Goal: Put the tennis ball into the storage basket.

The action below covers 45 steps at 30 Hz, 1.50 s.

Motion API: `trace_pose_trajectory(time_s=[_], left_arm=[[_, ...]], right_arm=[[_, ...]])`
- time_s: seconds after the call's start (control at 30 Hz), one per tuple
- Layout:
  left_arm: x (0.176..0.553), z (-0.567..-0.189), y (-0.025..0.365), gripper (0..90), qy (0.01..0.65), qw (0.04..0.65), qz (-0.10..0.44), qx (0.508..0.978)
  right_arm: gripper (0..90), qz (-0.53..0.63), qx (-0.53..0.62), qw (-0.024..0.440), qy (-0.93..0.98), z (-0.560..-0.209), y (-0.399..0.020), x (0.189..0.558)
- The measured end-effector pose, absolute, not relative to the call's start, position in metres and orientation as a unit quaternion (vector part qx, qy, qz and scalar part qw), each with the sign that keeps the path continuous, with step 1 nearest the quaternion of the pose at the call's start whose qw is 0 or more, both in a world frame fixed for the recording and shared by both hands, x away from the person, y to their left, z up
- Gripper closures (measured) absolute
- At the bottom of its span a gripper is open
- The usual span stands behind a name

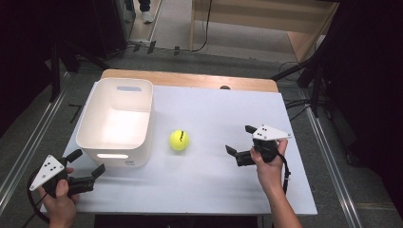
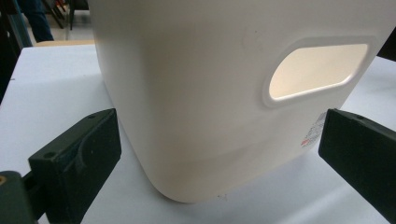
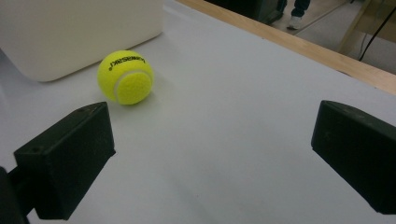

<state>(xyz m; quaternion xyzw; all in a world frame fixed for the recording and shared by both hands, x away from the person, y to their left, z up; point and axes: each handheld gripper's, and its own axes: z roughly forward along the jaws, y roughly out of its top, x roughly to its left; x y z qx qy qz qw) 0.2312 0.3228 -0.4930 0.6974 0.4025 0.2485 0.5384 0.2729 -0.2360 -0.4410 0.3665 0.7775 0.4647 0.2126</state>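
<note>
A yellow tennis ball lies on the white table top, just right of a white plastic bin with slot handles. My left gripper is open at the table's front left corner, its jaws spread wide before the bin's near wall without touching it. My right gripper is open too, low over the table to the right of the ball and pointing toward it, with bare table between its jaws. The bin looks empty inside.
A wooden strip runs along the table's far edge. Beyond it stand a wooden frame, cables and dark stands on the floor. Metal rails flank the table. A person's shoes show at the far top.
</note>
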Motion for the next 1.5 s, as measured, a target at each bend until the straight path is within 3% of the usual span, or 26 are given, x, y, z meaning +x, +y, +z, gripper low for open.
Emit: trace_pose_trajectory(time_s=[1.5], left_arm=[[0.231,-0.493,0.322,0.0,0.398,0.538,0.247,0.701]], right_arm=[[0.0,0.41,0.296,0.14,0.851,-0.421,-0.163,0.332]])
